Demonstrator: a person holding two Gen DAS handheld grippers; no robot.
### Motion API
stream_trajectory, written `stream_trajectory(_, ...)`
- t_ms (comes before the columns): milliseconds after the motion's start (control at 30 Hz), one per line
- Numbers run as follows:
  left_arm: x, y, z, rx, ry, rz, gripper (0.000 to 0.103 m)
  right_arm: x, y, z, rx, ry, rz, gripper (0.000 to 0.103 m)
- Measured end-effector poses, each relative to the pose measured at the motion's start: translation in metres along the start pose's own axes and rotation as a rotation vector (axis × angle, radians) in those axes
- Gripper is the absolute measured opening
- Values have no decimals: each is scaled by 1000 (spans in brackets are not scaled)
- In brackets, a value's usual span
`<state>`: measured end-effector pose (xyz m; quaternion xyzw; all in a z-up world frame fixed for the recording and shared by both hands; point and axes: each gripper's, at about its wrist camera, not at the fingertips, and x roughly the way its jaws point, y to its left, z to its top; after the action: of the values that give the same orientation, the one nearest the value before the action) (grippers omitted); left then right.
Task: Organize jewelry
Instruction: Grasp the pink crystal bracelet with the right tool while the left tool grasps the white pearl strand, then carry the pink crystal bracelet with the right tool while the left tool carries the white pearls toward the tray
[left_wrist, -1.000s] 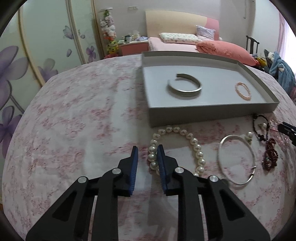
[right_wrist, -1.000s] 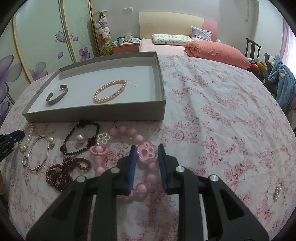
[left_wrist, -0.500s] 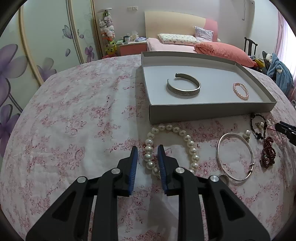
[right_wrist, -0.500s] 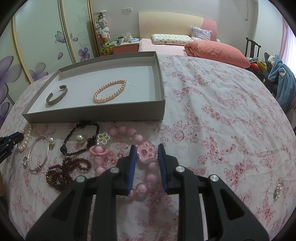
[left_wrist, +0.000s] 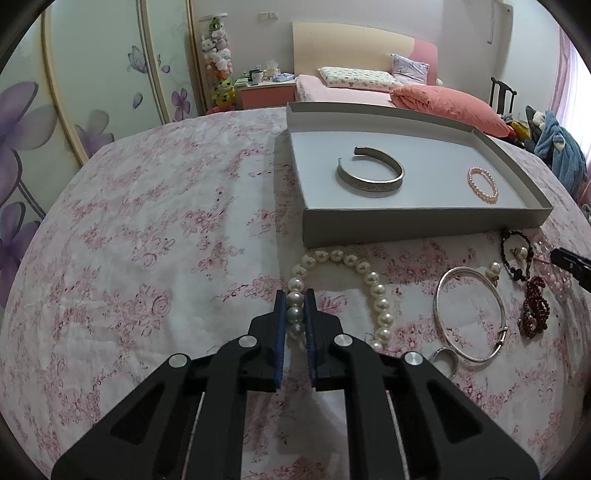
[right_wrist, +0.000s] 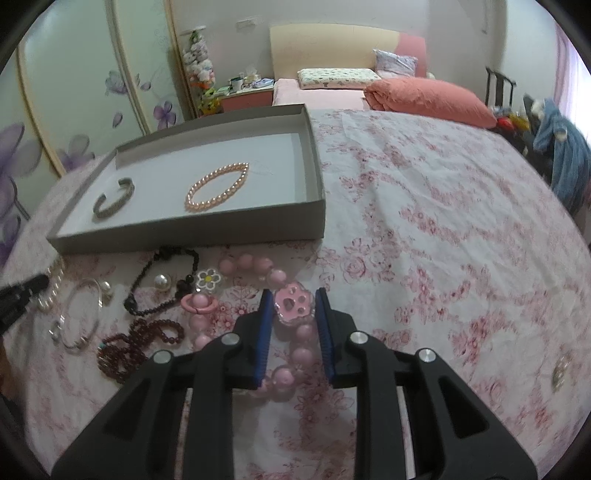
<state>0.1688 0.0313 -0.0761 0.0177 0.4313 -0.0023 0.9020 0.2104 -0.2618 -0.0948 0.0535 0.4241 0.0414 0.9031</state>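
Observation:
My left gripper (left_wrist: 294, 295) is closing its jaws on the left side of a white pearl bracelet (left_wrist: 376, 291), and the blue pads press a pearl between them. In the right wrist view, my right gripper (right_wrist: 293, 295) is shut on the pink paw charm (right_wrist: 293, 304) of a chunky pink bead bracelet (right_wrist: 258, 264) lying on the floral cloth. Just beyond stands a grey tray (left_wrist: 406, 225). It holds a silver cuff (left_wrist: 369, 173) and a small pink pearl bracelet (left_wrist: 482, 184).
Loose on the cloth between the grippers lie a silver bangle (left_wrist: 469, 314), a small ring (left_wrist: 445, 360), a black bead bracelet (right_wrist: 162, 284) and dark red beads (right_wrist: 136, 347). A small brooch (right_wrist: 559, 371) lies far right. A bed and a wardrobe stand behind.
The left jaws have narrowed from a small gap onto the white pearls. The right gripper has rolled slightly and still holds the paw charm.

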Motion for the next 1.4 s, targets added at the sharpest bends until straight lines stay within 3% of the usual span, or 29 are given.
stream_trajectory(267, -13, 14, -1, -71, -31, -47, 11, -28, -5, 0, 114, -88, 105, 23)
stream_trajectory(700, -40, 16, 5, -121, -119, -135, 11, -63, 23, 2, 102, -189, 201, 23)
stream_trajectory(1400, -76, 7, 6, -162, -224, -203, 10, -91, 56, -3, 56, -300, 210, 23)
